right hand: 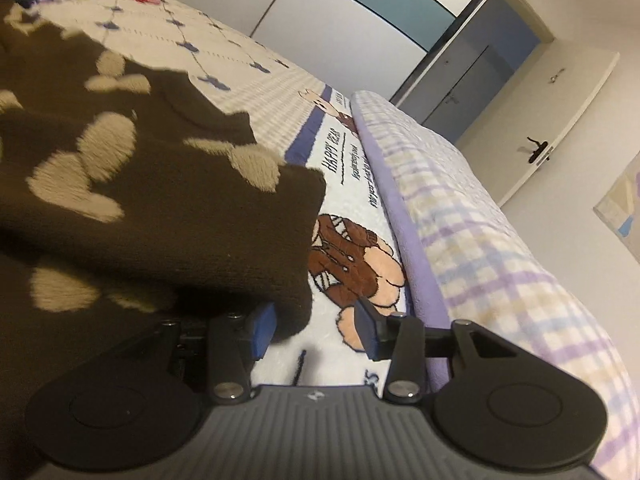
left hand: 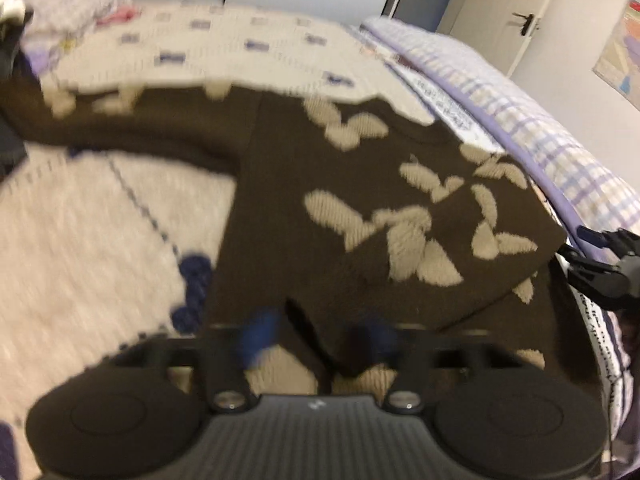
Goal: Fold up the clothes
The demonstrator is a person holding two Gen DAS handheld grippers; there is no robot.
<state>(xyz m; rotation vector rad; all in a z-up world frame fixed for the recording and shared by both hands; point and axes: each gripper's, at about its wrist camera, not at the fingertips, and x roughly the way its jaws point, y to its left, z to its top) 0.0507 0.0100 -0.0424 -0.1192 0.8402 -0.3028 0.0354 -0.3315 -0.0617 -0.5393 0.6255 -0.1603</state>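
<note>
Just brown sweater (left hand: 360, 200) on bed (left hand: 100, 220)

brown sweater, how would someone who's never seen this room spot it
Start at the bed with its cream quilt. The sweater lies spread across it, beside a lilac checked duvet. It is the only dark brown piece, covered in beige leaf shapes.

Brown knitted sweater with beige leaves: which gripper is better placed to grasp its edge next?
Probably left. The left gripper has the brown knitted sweater hem between its open jaws; the right gripper gapes mostly over the cartoon bear blanket.
</note>
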